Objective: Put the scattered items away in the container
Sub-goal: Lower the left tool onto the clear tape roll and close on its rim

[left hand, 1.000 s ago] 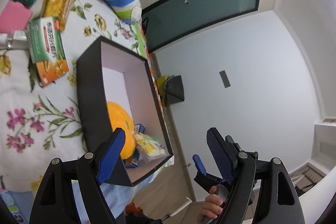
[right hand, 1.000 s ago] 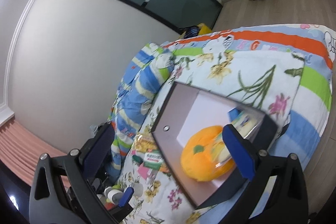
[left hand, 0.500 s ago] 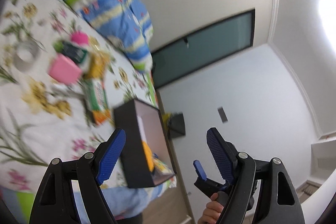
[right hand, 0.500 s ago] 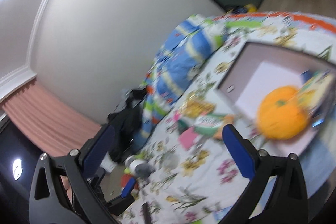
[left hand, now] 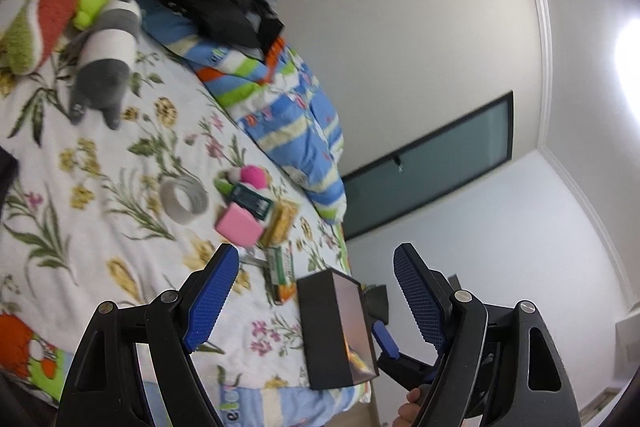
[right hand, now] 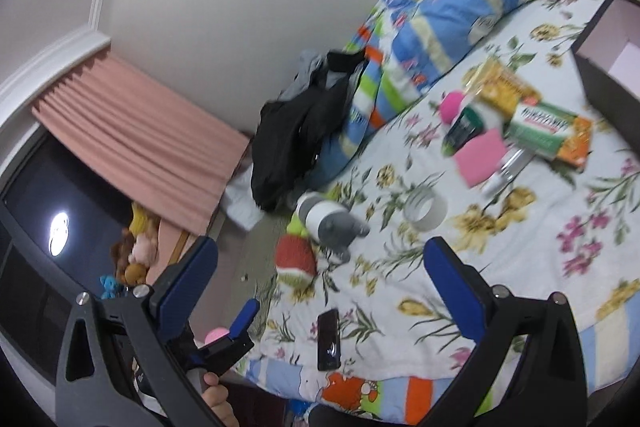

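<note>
Progress was partial: dark cardboard box [left hand: 326, 327] held something orange; pink block [right hand: 480, 157], tape roll [right hand: 425, 207], green-orange carton [right hand: 550, 134] remained on the floral bedsheet [right hand: 520, 267]. I had left gripper [left hand: 316, 301] and right gripper [right hand: 320, 287] fingers apart, empty.

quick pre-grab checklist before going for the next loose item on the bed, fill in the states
1. Left gripper open and empty: ok.
2. Right gripper open and empty: ok.
3. Loose items in sight, tape roll, pink pad, green and orange box: ok.
4. Black box on the bed with its opening clear: ok.
5. Either gripper lined up on an item: not ok, both hover apart from the cluster.
6. Room left inside the box: cannot tell.
</note>
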The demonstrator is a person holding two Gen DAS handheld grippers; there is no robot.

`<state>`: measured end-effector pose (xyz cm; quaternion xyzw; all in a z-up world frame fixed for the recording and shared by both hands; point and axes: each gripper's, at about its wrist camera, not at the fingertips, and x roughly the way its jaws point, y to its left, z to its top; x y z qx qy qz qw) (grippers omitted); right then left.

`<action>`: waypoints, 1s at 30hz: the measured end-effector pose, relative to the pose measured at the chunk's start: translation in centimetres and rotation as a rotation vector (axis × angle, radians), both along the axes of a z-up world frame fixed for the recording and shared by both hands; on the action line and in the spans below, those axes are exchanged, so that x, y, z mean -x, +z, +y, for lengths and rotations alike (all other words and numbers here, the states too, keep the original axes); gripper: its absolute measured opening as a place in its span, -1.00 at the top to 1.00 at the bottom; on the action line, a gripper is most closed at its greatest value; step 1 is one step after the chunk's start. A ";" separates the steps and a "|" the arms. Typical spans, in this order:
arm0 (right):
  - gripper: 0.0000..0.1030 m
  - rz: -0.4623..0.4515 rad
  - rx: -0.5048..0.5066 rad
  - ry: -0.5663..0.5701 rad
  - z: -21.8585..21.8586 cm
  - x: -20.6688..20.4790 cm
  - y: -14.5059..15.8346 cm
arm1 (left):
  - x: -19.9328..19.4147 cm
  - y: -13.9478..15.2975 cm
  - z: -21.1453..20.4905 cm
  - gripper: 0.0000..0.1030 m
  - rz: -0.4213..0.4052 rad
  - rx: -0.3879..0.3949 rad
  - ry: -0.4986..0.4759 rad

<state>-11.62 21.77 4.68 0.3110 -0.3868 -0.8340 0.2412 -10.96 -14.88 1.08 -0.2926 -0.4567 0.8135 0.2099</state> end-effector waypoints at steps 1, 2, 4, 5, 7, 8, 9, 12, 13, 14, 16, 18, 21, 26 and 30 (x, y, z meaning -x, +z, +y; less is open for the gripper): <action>-1.00 -0.003 -0.007 0.006 -0.5 0.2 -0.2 | -0.1 -0.4 -0.5 -0.55 -0.004 -0.003 0.006; -1.00 -0.007 -0.013 0.012 -1.0 0.4 -0.4 | -0.1 -0.9 -1.1 -0.55 -0.010 -0.009 0.015; -1.00 -0.021 -0.025 0.019 -1.9 0.9 -1.0 | 0.1 -1.9 -2.0 -0.55 -0.023 -0.020 0.022; -1.00 -0.029 -0.027 0.019 -2.0 1.2 -1.4 | 0.2 -2.4 -2.3 -0.55 -0.030 -0.024 0.024; -1.00 -0.044 -0.035 0.018 -2.4 1.7 -2.1 | 0.7 -3.4 -2.7 -0.55 -0.044 -0.028 0.028; -1.00 -0.052 -0.039 0.018 -2.5 2.1 -2.5 | 1.1 -3.8 -2.8 -0.55 -0.051 -0.030 0.028; -1.00 -0.060 -0.042 0.016 -2.7 2.4 -3.0 | 1.3 -4.2 -2.8 -0.55 -0.056 -0.032 0.027; -1.00 -0.084 -0.048 0.014 -3.1 3.4 -4.2 | 2.3 -5.5 -2.8 -0.55 -0.082 -0.032 0.021; -1.00 -0.092 -0.050 0.014 -3.2 3.7 -4.6 | 2.8 -5.9 -2.7 -0.55 -0.093 -0.026 0.017; -1.00 -0.100 -0.051 0.013 -3.2 4.2 -5.1 | 3.2 -6.3 -2.6 -0.55 -0.098 -0.021 0.014; -1.00 -0.113 -0.053 0.013 -3.3 4.9 -5.9 | 3.9 -6.7 -2.3 -0.55 -0.100 -0.003 0.013; -1.00 -0.123 -0.061 0.015 -3.4 5.8 -6.7 | 4.7 -7.0 -2.0 -0.55 -0.096 0.028 0.012; -1.00 -0.130 -0.086 0.013 -3.4 7.4 -7.7 | 6.1 -7.5 -1.4 -0.55 -0.098 0.080 0.007; -0.84 -0.154 -0.133 0.015 -3.8 10.7 -9.9 | 9.2 -9.2 0.0 -0.55 -0.133 0.159 -0.007; -0.74 -0.151 -0.205 0.010 -4.4 13.5 -11.4 | 12.3 -10.3 1.5 -0.55 -0.129 0.241 -0.039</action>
